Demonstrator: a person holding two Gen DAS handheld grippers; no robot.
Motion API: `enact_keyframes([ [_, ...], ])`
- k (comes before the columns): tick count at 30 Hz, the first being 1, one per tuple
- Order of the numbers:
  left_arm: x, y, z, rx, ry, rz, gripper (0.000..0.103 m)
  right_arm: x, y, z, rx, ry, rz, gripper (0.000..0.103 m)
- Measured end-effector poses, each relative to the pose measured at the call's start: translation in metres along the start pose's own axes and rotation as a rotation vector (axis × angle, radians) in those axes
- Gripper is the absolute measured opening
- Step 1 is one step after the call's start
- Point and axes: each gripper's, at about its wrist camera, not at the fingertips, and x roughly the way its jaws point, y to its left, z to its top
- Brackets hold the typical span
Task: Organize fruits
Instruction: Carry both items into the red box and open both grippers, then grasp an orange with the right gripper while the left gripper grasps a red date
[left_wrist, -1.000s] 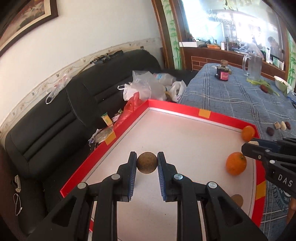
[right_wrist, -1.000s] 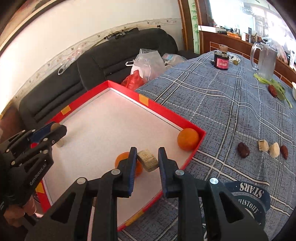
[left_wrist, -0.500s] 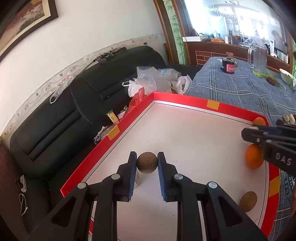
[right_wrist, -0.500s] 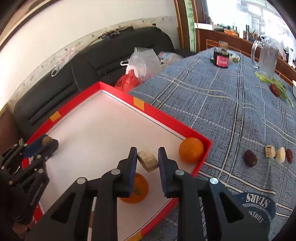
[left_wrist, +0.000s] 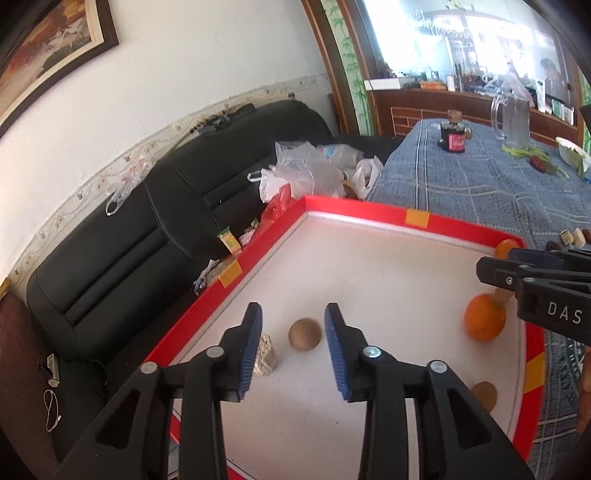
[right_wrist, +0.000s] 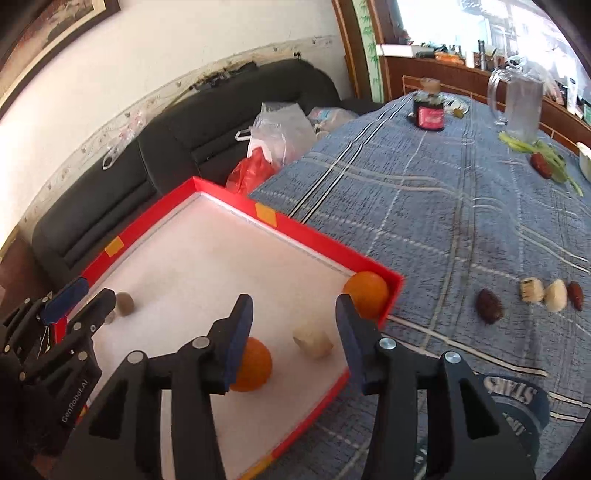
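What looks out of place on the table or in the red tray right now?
Four small pieces lie loose on the blue tablecloth, outside the red tray that holds the oranges. Green stalks and a dark red piece also lie scattered near the glass pitcher. Nothing looks spilled or broken.

Bright daylight from window (left_wrist: 461, 22) top right, blown out w/ glare. Strong fisheye bending, dark vignette at corners. Right-wrist view slightly motion-blurred on tablecloth (right_wrist: 461, 221); soft shadows.
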Motion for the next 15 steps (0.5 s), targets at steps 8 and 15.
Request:
enact_keyframes([
  [8,-0.030,-0.012,0.010,0.021,-0.073,-0.023,0.042,-0.042,-0.028,0.002,0.047,-0.076,-0.003,0.049],
  [15,-0.049,-0.032,0.017,0.055,-0.113,-0.040,0.044,-0.076,-0.059,-0.001,0.091,-0.130,-0.020,0.049],
])
